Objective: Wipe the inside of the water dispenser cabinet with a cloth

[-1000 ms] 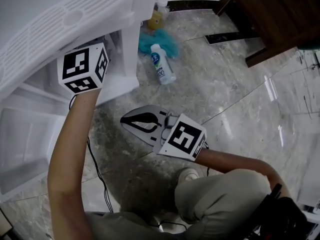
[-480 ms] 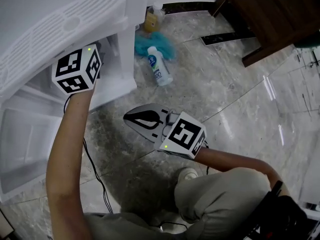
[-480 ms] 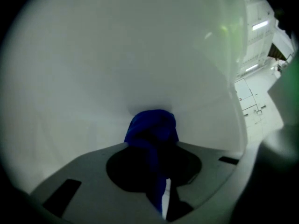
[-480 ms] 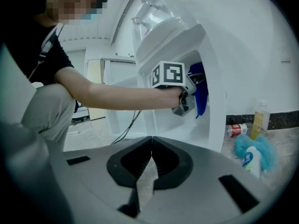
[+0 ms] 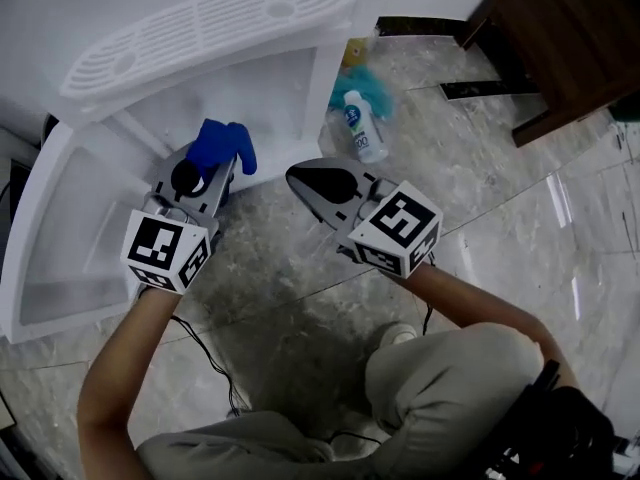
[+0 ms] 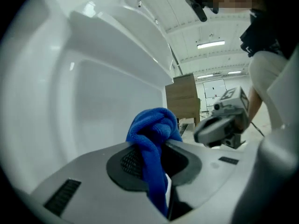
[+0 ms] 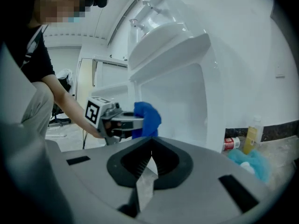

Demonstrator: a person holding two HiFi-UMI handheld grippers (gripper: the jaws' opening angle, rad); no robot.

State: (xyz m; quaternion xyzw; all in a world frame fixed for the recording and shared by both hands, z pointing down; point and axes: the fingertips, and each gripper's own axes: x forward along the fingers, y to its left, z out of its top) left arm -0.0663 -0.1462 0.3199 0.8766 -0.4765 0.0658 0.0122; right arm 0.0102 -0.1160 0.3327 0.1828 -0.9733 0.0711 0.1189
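Note:
The white water dispenser cabinet (image 5: 285,78) stands open, its door (image 5: 45,218) swung out to the left. A blue cloth (image 5: 222,146) is bunched in my left gripper (image 5: 212,168), which is shut on it just in front of the cabinet opening. In the left gripper view the cloth (image 6: 153,129) hangs down between the jaws, with the cabinet's white inner wall (image 6: 103,92) behind it. My right gripper (image 5: 300,180) hovers beside it to the right, shut and with nothing in it; its jaws (image 7: 150,154) meet, and the left gripper (image 7: 119,123) with the cloth (image 7: 147,119) shows beyond.
A white bottle (image 5: 360,126), a teal rag (image 5: 368,88) and a yellow bottle (image 5: 355,53) lie on the marble floor right of the cabinet. A red can (image 7: 230,143) stands by the wall. Dark wooden furniture (image 5: 560,38) is at the upper right. A black cable (image 5: 205,353) trails on the floor.
My left gripper has drawn back out of the cabinet and down toward me, and the blue cloth in it has come into view. The right gripper has risen slightly.

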